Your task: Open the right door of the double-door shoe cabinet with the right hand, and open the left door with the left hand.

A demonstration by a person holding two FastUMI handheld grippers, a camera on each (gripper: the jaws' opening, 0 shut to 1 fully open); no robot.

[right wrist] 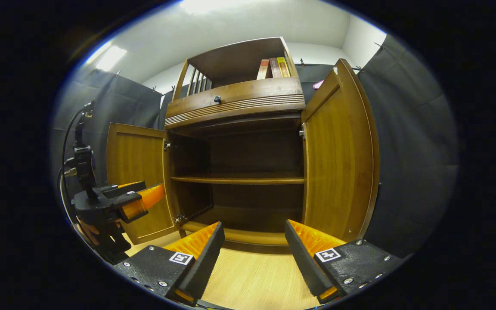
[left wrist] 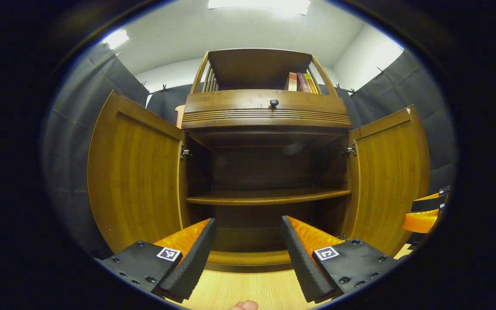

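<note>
The wooden shoe cabinet (left wrist: 265, 114) stands ahead with both doors swung wide. Its left door (left wrist: 134, 172) and right door (left wrist: 390, 176) flare outward in the left gripper view. In the right gripper view the left door (right wrist: 138, 181) and right door (right wrist: 338, 155) also stand open, baring an inner shelf (right wrist: 237, 179). My left gripper (left wrist: 248, 245) is open in front of the cabinet's bottom, holding nothing. My right gripper (right wrist: 254, 252) is open too, near the right door. The left gripper (right wrist: 138, 200) also appears at the left of the right gripper view, by the left door.
A drawer with a dark knob (left wrist: 274, 102) sits above the doors. Books (left wrist: 302, 82) stand on the open top shelf. The light wooden floor (left wrist: 248, 288) lies below. The right gripper's orange finger (left wrist: 422, 215) shows at the right edge of the left gripper view.
</note>
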